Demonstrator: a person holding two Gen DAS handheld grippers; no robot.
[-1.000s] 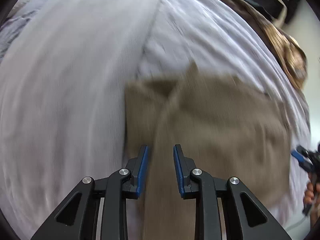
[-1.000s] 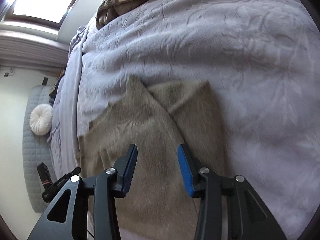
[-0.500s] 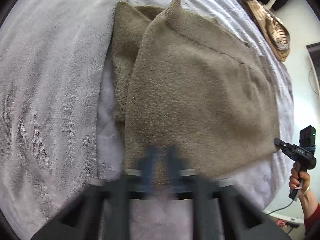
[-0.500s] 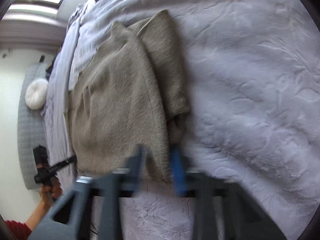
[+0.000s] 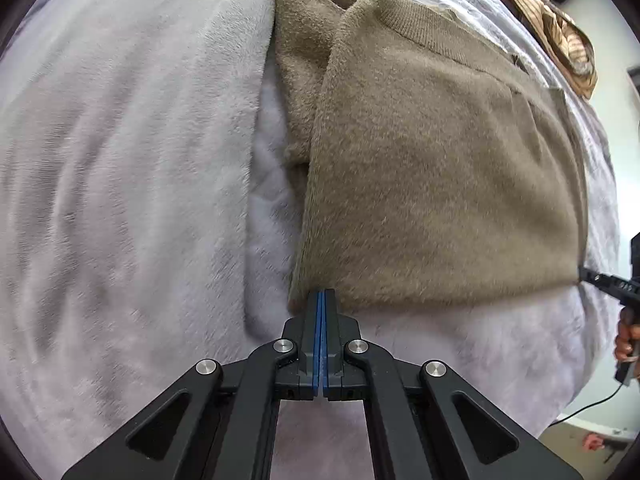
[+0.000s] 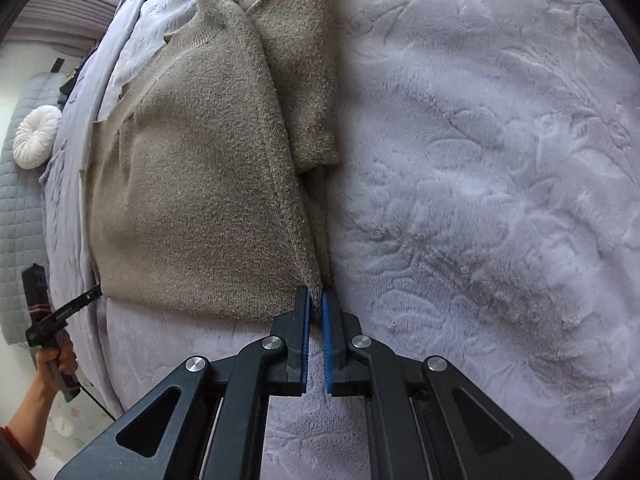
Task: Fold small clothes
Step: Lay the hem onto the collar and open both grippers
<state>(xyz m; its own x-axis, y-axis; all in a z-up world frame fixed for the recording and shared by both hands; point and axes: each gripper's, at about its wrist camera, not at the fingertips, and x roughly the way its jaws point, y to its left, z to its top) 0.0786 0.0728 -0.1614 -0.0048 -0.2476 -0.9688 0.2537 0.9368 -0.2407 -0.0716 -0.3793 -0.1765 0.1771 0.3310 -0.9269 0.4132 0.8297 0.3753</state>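
Observation:
A tan knitted sweater (image 5: pixel 432 168) lies flat on a pale lilac plush bedspread (image 5: pixel 120 200), one sleeve folded under along its side. It also shows in the right wrist view (image 6: pixel 192 184). My left gripper (image 5: pixel 322 298) is shut on the sweater's bottom hem at one corner. My right gripper (image 6: pixel 315 296) is shut on the hem at the opposite corner, with cloth pinched between the blue pads. Each gripper appears in the other's view, at the far hem corner: the right gripper (image 5: pixel 608 282) and the left gripper (image 6: pixel 80 304).
The embossed bedspread (image 6: pixel 480 200) spreads wide to the right of the sweater. A striped brown garment (image 5: pixel 560 36) lies at the far bed edge. A round white cushion (image 6: pixel 36 142) rests on a grey quilted mat beside the bed.
Both grippers have drawn back from over the sweater to its bottom hem and closed on the two hem corners. They were open a second ago.

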